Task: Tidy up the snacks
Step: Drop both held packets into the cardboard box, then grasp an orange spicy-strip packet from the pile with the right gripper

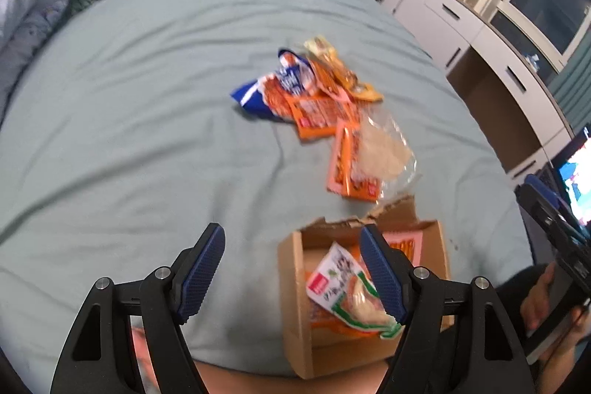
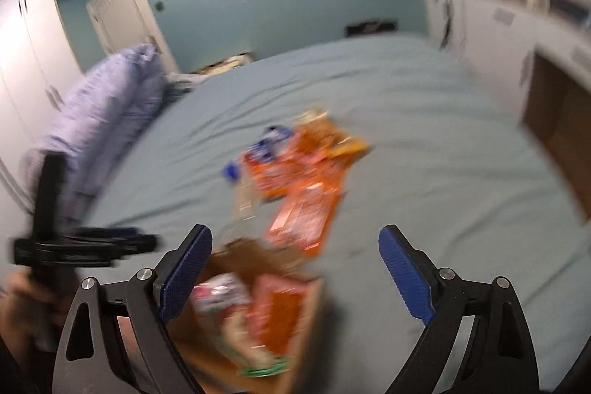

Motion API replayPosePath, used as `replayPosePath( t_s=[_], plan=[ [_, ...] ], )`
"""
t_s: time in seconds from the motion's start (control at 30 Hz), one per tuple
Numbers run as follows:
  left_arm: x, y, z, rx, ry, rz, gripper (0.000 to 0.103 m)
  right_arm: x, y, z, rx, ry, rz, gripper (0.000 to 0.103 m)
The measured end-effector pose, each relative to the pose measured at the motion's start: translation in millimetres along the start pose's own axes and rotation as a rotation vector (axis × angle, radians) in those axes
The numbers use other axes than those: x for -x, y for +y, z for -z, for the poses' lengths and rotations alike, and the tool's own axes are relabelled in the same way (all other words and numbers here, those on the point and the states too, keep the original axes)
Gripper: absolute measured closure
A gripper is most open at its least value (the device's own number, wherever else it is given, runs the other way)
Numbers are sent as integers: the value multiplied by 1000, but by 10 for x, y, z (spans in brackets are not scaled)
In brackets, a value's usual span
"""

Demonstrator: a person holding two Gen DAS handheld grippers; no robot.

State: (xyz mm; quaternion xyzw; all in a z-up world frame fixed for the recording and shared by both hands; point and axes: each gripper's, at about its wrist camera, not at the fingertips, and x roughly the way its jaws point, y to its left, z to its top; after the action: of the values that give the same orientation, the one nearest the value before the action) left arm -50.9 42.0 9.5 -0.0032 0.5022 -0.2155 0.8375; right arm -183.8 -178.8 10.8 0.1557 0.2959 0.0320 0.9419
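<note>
Left gripper open, nothing between jaws, over bed. Box just beyond its right finger, holding white-green packet and orange packs. Snack pile farther ahead: blue bag, orange packs, clear bag. Right gripper wide open, empty; box below near its left finger. View blurred; packet there probably same one.

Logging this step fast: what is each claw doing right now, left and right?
Left claw: open, holding nothing, above the bed beside the cardboard box.
Right claw: open, empty, with the box below it.
</note>
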Motion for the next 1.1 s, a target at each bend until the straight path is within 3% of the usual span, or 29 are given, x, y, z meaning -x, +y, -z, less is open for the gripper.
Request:
replayPosePath(
  t_s=[0.03, 0.13, 0.33, 0.47, 0.67, 0.83, 1.1],
  plan=[
    [13, 3, -6, 1, -10, -7, 27, -3, 18, -18, 20, 4, 85, 11],
    [12, 16, -25, 3, -21, -42, 27, -88, -13, -35, 7, 54, 159, 11],
    [-7, 35, -49, 3, -21, -99, 27, -324, -118, -254, -73, 145, 53, 11],
    [-56, 31, -61, -2, -5, -103, 27, -720, -199, -498, -84, 260, -25, 11],
    [-186, 35, -88, -9, 33, -122, 27, -1476, -288, -585, -151, 423, -10, 11],
    [-265, 32, -94, -23, 57, -136, 27, -1833, -286, -692, -131, 454, 4, 11],
    [-324, 3, -114, -41, 71, -126, 27, -2415, -133, -680, -72, 541, -71, 11]
  ],
)
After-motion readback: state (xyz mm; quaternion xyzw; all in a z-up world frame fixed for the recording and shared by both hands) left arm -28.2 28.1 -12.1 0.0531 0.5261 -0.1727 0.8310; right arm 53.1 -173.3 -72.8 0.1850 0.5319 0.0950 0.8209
